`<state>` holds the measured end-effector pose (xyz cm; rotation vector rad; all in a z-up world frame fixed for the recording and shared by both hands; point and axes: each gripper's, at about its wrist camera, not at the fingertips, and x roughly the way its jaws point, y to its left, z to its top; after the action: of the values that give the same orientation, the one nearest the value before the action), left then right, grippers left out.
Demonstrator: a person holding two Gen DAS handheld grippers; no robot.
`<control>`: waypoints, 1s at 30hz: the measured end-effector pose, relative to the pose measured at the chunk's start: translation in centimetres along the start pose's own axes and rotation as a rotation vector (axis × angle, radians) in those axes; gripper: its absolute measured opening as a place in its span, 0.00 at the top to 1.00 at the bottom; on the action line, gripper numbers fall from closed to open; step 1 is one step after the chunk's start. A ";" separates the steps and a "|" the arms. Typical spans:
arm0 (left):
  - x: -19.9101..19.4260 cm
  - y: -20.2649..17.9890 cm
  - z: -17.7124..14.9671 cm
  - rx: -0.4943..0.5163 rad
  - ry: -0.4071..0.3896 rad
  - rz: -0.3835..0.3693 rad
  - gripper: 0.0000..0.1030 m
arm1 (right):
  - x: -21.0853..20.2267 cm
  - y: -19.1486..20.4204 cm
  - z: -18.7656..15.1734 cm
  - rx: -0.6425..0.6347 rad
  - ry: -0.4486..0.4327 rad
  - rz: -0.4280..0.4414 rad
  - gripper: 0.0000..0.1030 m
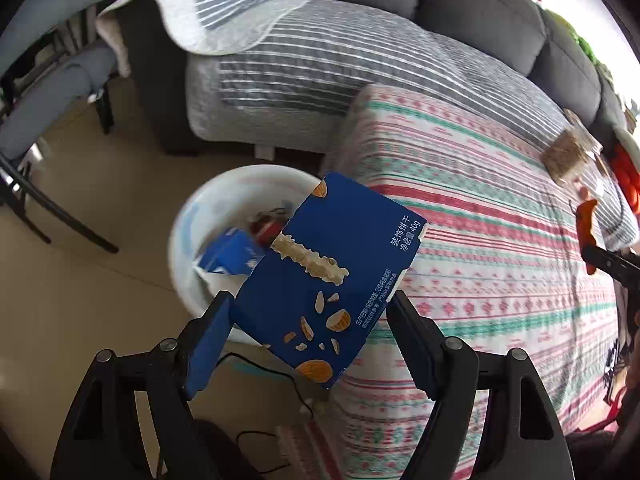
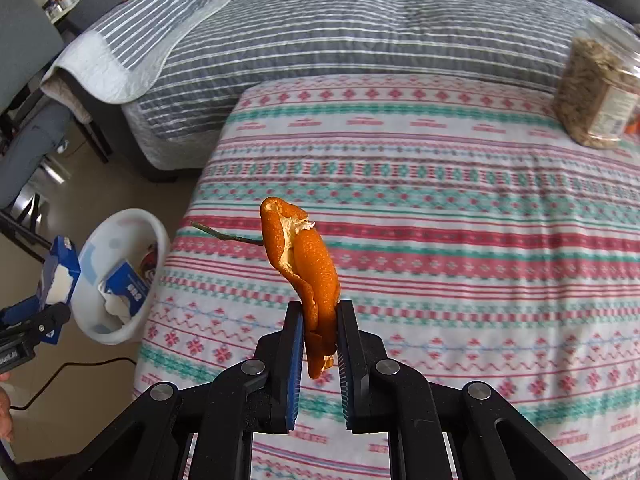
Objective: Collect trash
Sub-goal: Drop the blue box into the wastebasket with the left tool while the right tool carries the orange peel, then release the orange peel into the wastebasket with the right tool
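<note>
A blue snack box with a torn-open strip sits tilted between the fingers of my left gripper, which is shut on its sides. Below and behind the box, a white bin stands on the floor with a blue-and-white carton and other scraps inside. My right gripper is shut on a curled orange peel, held above the patterned tablecloth. The right wrist view also shows the bin at lower left, with the left gripper and blue box beside it.
A thin brown twig lies on the cloth near the table's left edge. A clear jar of seeds stands at the far right. A grey sofa with striped covers lies beyond, chairs stand left, and a black cable runs on the floor.
</note>
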<state>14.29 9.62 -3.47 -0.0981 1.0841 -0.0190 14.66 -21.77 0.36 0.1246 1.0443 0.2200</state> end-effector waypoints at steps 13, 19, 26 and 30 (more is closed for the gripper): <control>2.8 4.6 1.4 -0.060 -0.018 0.046 0.11 | 2.7 4.3 0.4 -0.070 -0.001 0.017 0.87; 1.6 5.2 0.3 -0.027 -0.015 0.116 0.08 | 3.7 6.6 0.4 -0.121 0.003 0.034 0.87; 0.0 7.7 -2.2 -0.003 -0.010 0.192 0.06 | 6.4 10.9 0.0 -0.184 0.040 0.088 0.86; -0.9 9.9 -3.5 -0.052 0.000 0.193 0.06 | 8.6 13.9 -0.3 -0.219 0.058 0.112 0.86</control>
<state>10.42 19.29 -5.16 -0.0399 1.0903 0.1826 16.90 -6.22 -4.20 -0.0213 1.0645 0.4401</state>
